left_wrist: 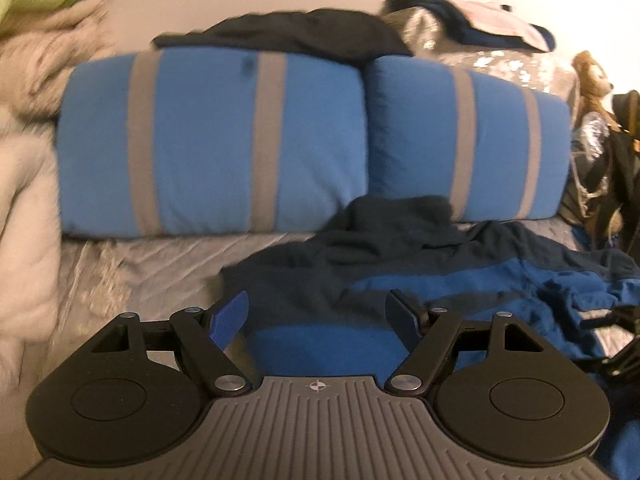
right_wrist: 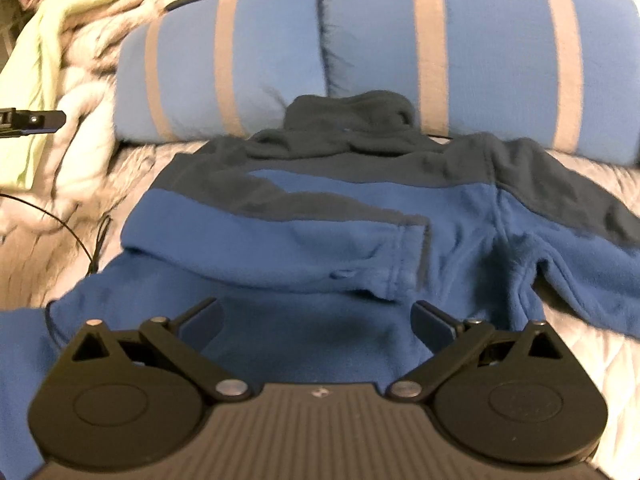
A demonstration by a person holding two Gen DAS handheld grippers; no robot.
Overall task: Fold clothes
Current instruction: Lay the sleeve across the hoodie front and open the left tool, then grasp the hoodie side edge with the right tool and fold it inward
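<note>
A blue and dark navy fleece jacket (right_wrist: 320, 216) lies spread on the grey quilted bed, collar toward the pillows. One sleeve is folded across its chest (right_wrist: 360, 256). The same jacket (left_wrist: 420, 276) fills the lower right of the left wrist view. My left gripper (left_wrist: 320, 312) hovers over the jacket's left side, jaws open, nothing between them. My right gripper (right_wrist: 318, 320) stands open above the jacket's lower part, and no cloth is pinched. Part of the left gripper (right_wrist: 32, 122) shows at the left edge of the right wrist view.
Two blue pillows with grey stripes (left_wrist: 212, 144) (left_wrist: 468, 140) stand behind the jacket. Dark clothes (left_wrist: 304, 32) lie on top of them. A cream blanket (left_wrist: 28, 160) is heaped at the left, a stuffed bear (left_wrist: 592, 76) at the right. A thin black cable (right_wrist: 92, 248) crosses the quilt.
</note>
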